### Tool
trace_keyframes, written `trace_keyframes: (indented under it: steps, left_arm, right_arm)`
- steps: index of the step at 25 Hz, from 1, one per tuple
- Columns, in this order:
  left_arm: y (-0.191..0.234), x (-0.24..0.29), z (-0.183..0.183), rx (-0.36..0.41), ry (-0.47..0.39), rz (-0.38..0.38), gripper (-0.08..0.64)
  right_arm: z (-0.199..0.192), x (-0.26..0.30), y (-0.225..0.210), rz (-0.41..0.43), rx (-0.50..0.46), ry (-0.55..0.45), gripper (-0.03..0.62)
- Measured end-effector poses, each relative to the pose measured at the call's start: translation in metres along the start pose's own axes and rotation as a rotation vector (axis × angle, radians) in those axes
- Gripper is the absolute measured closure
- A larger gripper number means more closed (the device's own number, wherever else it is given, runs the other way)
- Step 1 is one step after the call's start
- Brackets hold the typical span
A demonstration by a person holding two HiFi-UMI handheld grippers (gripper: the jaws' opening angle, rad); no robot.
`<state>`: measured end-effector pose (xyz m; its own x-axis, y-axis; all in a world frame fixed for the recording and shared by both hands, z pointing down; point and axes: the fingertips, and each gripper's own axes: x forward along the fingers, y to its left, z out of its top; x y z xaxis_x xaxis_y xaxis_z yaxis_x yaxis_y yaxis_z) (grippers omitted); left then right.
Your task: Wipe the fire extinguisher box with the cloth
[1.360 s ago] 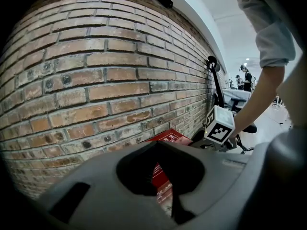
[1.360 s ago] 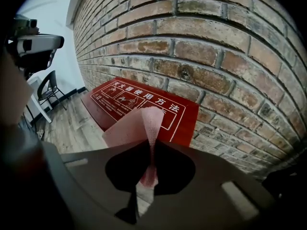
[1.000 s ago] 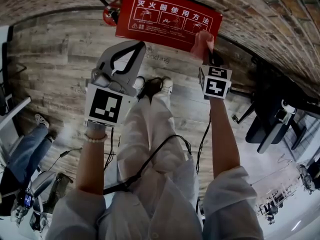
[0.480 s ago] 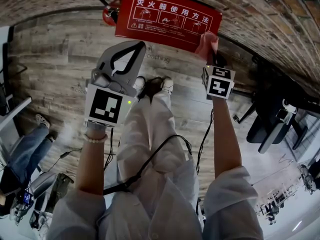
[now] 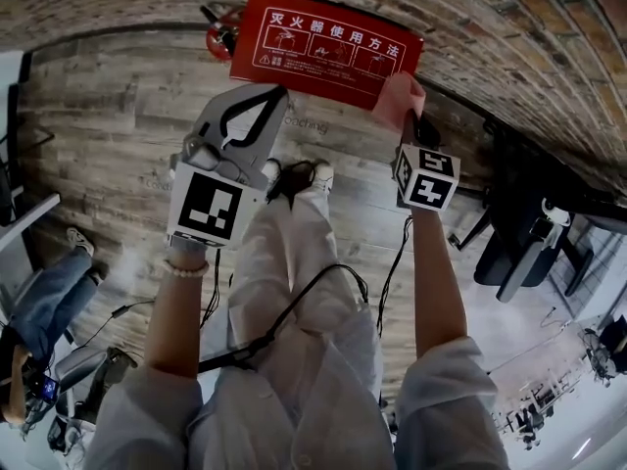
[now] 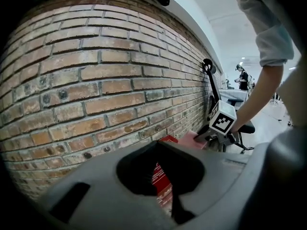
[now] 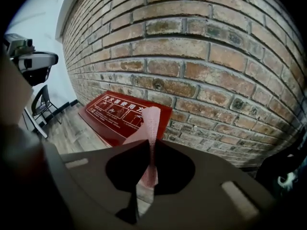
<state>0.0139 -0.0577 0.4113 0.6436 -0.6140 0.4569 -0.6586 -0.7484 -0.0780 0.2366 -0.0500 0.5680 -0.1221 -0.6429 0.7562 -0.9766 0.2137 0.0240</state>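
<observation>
Fire extinguisher box: red, white how-to pictograms on the face. Sits low at foot of brick wall, on plank floor, ahead of the person's shoes.

Change vs 1 s ago: pink cloth has crept a little along the box's right end, twd the near corner. Small shift only. Head view has also tipped, so the box sits a bit higher in frame. Reads as a short wiping stroke at that end. Most of the face lies left of the cloth, so my guess is the wipe is far from complete.

Right gripper: jaws pinched on the cloth, fabric standing up btwn them in a folded strip. Cloth looks pressed to the box edge, but contact not certain from here.

Left gripper: jaws closed together, nothing btwn them. Held above floor just short of the box's near edge, not touching it. Idle.

Containers: box is shut, contents not visible. Red item w/ black fitting just past the box's left end, prob an extinguisher standing outside it; too small to confirm.
</observation>
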Motion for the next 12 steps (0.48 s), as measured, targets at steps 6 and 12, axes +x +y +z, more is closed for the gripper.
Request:
trace_keyframes:
  steps: [6, 12]
  left_arm:
    - [-0.002, -0.023, 0.036, 0.027, -0.033, -0.003, 0.563]
    - [-0.003, -0.055, 0.083, 0.02, -0.073, 0.002, 0.563]
  right_arm:
    - [0.036, -0.044, 0.012, 0.028, 0.014, -0.074, 0.571]
    - [0.083, -0.1, 0.024, 0.058, 0.011, -0.163, 0.571]
